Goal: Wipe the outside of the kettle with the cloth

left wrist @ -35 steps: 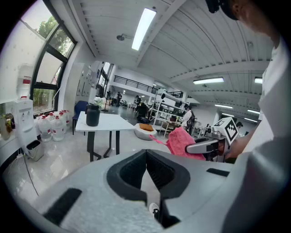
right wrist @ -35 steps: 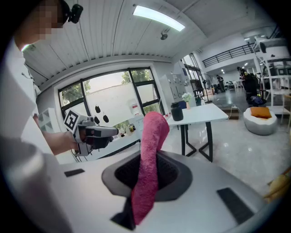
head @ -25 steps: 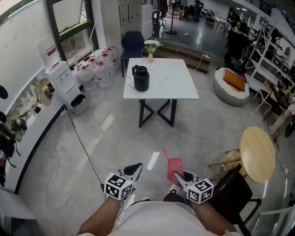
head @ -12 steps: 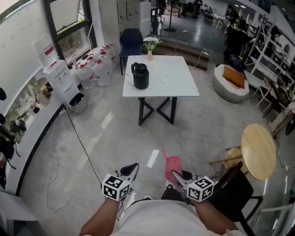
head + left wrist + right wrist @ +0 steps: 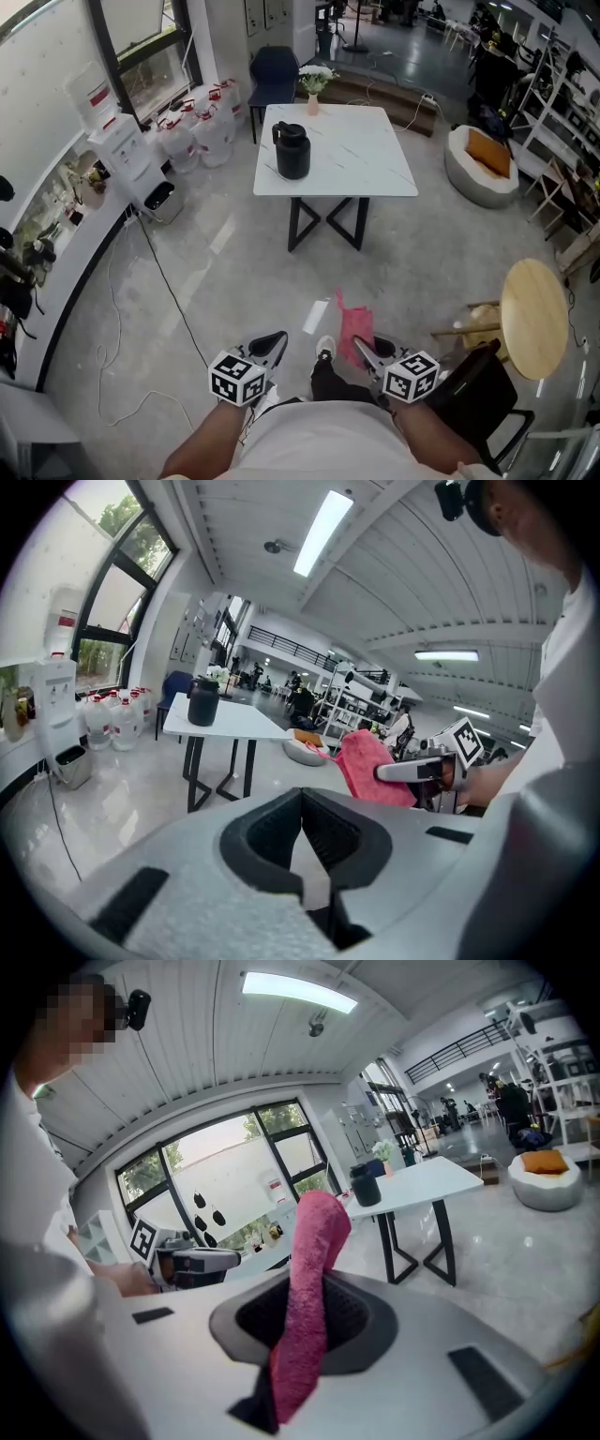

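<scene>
Wiping has not begun. The black kettle (image 5: 292, 150) stands on the white tabletop (image 5: 375, 155) at the far side of the room, near its left edge and well apart from both tools. The right tool (image 5: 362, 349) pinches the pink cloth (image 5: 354, 323), which stands up out of its jaws in a loose fold; the right gripper view shows the pile clamped between the pads. The left tool (image 5: 273, 341) is pressed together on nothing, with only floor beyond its pads.

So 1 step looks done — the cloth is in hand. What is left, I judge, is the approach to the tabletop, steadying the kettle, and the wipe itself.

No writing can be read. The marker cubes on the 2 tools bear black-and-white square patterns, not letters — and the red labels on the water dispenser (image 5: 127, 164) at far left are too small to read.
</scene>
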`<state>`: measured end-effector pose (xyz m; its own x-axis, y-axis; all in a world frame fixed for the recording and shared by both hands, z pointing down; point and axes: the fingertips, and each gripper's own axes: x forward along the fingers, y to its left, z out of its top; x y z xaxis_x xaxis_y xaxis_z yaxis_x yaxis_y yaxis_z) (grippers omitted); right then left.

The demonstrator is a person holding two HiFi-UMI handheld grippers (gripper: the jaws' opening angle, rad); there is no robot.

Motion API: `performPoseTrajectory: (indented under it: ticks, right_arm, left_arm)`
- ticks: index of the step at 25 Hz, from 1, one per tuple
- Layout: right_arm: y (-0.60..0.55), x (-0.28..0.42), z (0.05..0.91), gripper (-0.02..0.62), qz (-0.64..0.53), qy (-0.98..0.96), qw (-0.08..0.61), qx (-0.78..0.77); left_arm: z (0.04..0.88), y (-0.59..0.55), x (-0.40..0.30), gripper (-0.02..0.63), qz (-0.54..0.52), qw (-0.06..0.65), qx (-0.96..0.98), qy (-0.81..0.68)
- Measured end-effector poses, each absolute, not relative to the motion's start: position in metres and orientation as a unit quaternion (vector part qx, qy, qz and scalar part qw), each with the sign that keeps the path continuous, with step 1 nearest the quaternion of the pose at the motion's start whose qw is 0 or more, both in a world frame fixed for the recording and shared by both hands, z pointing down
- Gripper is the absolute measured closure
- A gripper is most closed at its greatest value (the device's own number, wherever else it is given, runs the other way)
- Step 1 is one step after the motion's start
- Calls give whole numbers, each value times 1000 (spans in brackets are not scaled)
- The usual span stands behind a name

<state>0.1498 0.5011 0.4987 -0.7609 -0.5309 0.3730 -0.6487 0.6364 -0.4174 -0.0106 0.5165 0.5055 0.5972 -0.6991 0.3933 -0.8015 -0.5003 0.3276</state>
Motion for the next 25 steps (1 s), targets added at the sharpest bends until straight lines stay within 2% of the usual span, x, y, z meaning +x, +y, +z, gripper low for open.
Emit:
performPoseTrajectory:
  ticks: [14,25]
  right_arm:
    - [302,143,479,529,275,-901,86,325]
    - [200,144,493,529,282,-905,93,304]
  left_arm:
    - [468,326,-21,603,128,209,858,-451]
    - [484,235,-31,603,147,219,839,-475]
